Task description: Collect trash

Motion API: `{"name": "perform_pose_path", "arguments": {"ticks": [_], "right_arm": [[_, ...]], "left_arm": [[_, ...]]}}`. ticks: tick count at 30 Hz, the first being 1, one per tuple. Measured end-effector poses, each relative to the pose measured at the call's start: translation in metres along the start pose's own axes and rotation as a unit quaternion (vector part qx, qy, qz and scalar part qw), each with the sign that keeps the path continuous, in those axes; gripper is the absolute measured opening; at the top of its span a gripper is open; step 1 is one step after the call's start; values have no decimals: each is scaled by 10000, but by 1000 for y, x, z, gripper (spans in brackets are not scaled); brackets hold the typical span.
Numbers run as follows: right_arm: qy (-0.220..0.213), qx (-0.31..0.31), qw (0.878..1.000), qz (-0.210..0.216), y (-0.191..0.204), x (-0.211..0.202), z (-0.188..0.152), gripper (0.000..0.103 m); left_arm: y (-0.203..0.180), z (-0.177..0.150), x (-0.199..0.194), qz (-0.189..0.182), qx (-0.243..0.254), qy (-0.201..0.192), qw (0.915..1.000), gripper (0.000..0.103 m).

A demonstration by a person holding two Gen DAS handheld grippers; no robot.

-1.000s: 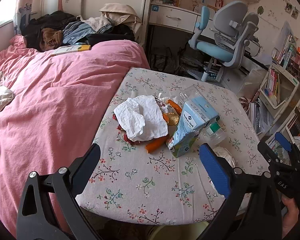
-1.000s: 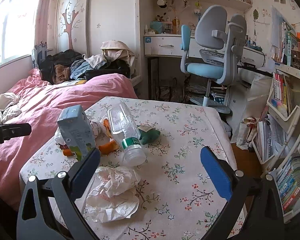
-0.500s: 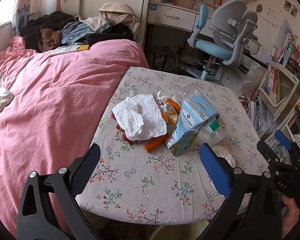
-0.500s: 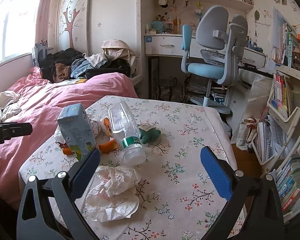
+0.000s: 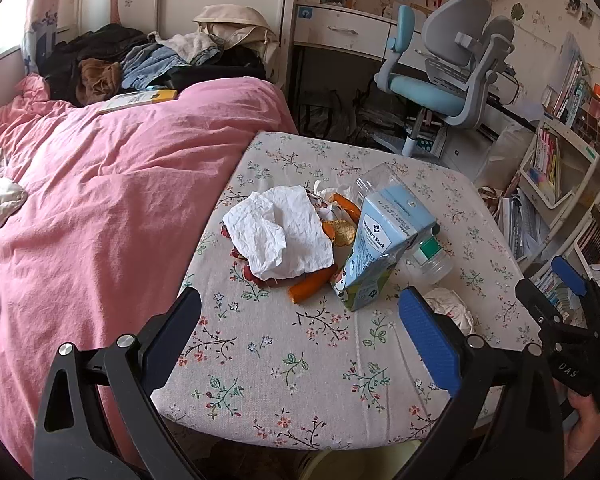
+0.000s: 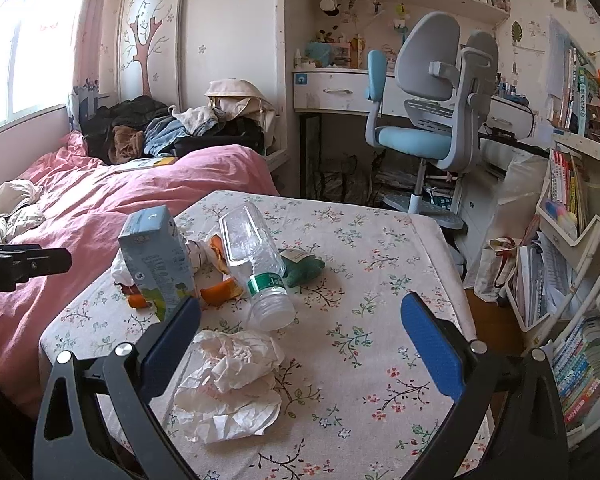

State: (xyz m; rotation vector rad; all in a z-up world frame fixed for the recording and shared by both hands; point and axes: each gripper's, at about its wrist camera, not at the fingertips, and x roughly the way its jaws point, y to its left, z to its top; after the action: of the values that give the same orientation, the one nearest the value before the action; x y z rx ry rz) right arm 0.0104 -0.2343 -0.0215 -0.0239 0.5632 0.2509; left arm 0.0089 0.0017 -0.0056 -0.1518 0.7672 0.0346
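We hold the left hand-held gripper [image 5: 300,336] above the near edge of the floral-clothed desk [image 5: 284,392], its fingers spread wide apart and empty. The right hand-held gripper [image 6: 300,340] hovers over the desk's other near corner, likewise wide apart with nothing between the pads. The near strip of the desk lies bare, and the far half beyond the clutter is open too.

The trash sits bunched in the middle. A blue milk carton [image 5: 384,248] stands tilted, leaning toward the bed side. Just beside it a clear plastic bottle [image 6: 256,268] lies on its side, long axis running from the far edge toward us, neck nearest the right hand-held gripper. A crumpled tissue [image 6: 232,384] lies close in front of that gripper. A larger white paper towel [image 5: 284,236] covers wrappers and orange peel [image 5: 312,286] left of the carton. A small green plush toy [image 6: 304,272] touches the bottle's far side.

A pink bed [image 5: 100,208] borders the desk's left edge; a swivel chair [image 6: 432,120] stands well behind.
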Motion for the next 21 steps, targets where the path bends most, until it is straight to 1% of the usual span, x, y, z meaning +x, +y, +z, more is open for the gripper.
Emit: {"name": "perform_pose_path", "arguments": {"ticks": [6, 16, 21], "right_arm": [[118, -71, 9998, 154, 6, 3, -1, 96], [402, -315, 9979, 410, 22, 11, -9, 96], [839, -450, 9945, 426, 30, 30, -17, 96]], "left_arm": [[3, 0, 3, 4, -40, 30, 10000, 96], [3, -1, 10, 101, 61, 128, 9998, 96], [3, -2, 13, 137, 96, 174, 9997, 96]]}}
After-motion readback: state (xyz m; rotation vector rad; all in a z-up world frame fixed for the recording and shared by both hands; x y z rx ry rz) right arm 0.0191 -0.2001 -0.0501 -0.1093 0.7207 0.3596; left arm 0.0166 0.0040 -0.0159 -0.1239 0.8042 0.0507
